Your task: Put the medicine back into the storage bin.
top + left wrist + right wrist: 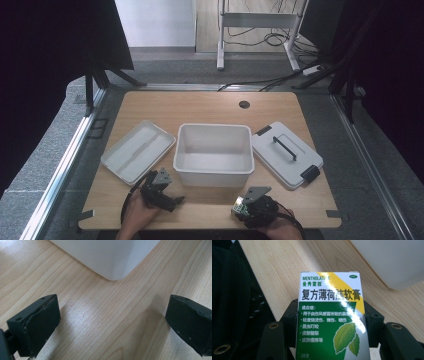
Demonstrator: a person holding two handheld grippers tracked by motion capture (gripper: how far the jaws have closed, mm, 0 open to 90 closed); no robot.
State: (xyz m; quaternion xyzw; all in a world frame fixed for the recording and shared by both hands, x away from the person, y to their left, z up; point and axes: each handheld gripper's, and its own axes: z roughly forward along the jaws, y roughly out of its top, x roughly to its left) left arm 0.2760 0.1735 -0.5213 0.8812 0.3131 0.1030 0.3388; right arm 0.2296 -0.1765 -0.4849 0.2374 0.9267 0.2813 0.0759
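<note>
Pale wood grain covers the surface (210,107), a rounded slab with a small dark hole near its far edge. From the high view, a deep white plastic tub (214,154) sits in the middle, smooth and square-cornered. A shallow white tray (138,150) lies tilted to its left, and a flat grey-white lid (286,154) with a thin black handle lies to its right. Your left hand-held gripper (176,200) rests low near the tub's front left corner; your right hand-held gripper (241,206) sits near its front right corner.

In the left gripper view, your left hand-held gripper (112,322) stands spread wide, its matte black blocky pads apart over bare wood, with the tub's (110,257) rounded glossy corner just ahead.

In the right gripper view, your right hand-held gripper (331,320) is clenched on a small glossy cardboard box (331,315), green, white and yellow with printed leaves, pinned upright between the black pads, the tub's (392,260) white wall beyond.
</note>
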